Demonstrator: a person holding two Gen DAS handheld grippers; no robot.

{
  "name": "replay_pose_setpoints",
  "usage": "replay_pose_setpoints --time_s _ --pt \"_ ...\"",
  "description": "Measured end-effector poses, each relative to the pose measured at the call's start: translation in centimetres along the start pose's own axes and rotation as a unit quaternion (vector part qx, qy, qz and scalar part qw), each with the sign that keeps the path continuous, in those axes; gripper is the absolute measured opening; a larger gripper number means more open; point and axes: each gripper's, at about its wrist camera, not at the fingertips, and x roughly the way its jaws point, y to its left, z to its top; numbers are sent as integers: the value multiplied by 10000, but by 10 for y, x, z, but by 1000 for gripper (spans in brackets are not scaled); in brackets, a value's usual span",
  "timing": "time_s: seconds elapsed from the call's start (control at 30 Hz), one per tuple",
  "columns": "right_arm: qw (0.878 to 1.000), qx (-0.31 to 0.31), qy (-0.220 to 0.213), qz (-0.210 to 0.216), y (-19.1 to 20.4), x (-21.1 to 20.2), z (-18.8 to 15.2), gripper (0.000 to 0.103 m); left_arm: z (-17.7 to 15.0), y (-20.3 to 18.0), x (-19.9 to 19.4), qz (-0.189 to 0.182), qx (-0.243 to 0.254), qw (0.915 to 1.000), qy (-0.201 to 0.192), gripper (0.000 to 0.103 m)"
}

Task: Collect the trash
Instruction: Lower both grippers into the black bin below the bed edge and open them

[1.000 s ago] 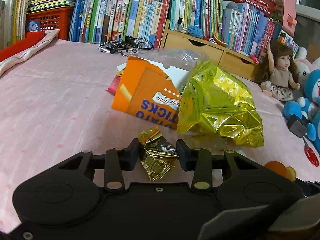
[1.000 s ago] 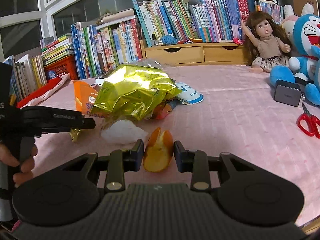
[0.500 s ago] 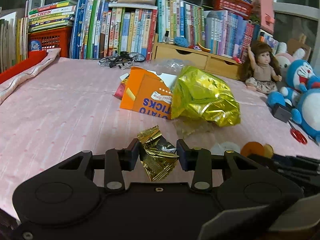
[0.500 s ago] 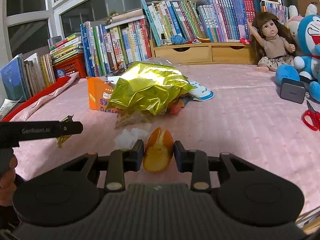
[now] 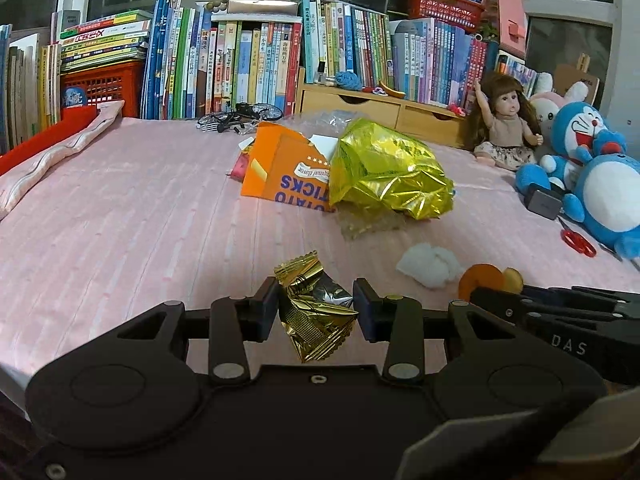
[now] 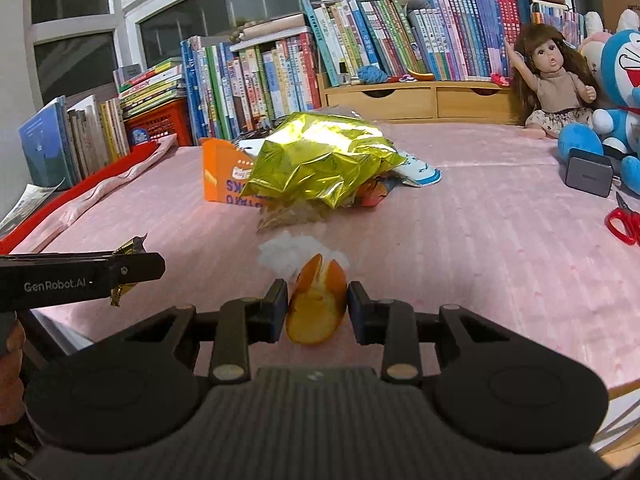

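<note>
My left gripper (image 5: 316,306) is shut on a crumpled gold foil wrapper (image 5: 314,314), held above the near edge of the pink bed cover (image 5: 120,220). My right gripper (image 6: 317,306) is shut on a piece of orange peel (image 6: 318,308); the same peel (image 5: 482,278) shows at the right of the left wrist view. The left gripper (image 6: 140,266) enters the right wrist view from the left with the wrapper (image 6: 130,246) in it. Farther back lie a white tissue wad (image 5: 430,266), a big gold foil bag (image 5: 390,176) and an orange snack box (image 5: 286,174).
Rows of books (image 5: 240,68) and a wooden drawer unit (image 5: 360,106) line the far side. A doll (image 5: 508,128), blue plush toys (image 5: 592,176), a dark box (image 6: 590,178) and red scissors (image 6: 624,222) sit at the right. A red-and-pink cushion (image 5: 52,148) lies left.
Both grippers have pulled back toward the near edge of the bed with their loads; the trash pile looks farther away. The tissue wad now shows in the left wrist view.
</note>
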Motion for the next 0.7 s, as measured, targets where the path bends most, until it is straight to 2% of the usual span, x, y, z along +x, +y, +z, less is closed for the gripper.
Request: replay_pose_setpoints --time_s 0.2,0.3,0.5,0.7 --pt "9996 87 57 269 6 -23 -12 37 -13 -5 -25 -78 156 9998 2 38" --pt "9992 32 121 384 12 -36 -23 37 -24 -6 -36 -143 251 9995 137 38" --pt "9962 -96 585 634 17 -50 -54 38 -56 3 -45 -403 -50 9969 681 38" --pt "9874 -120 1285 913 15 -39 -94 38 -97 13 -37 -327 -240 9901 1346 38"
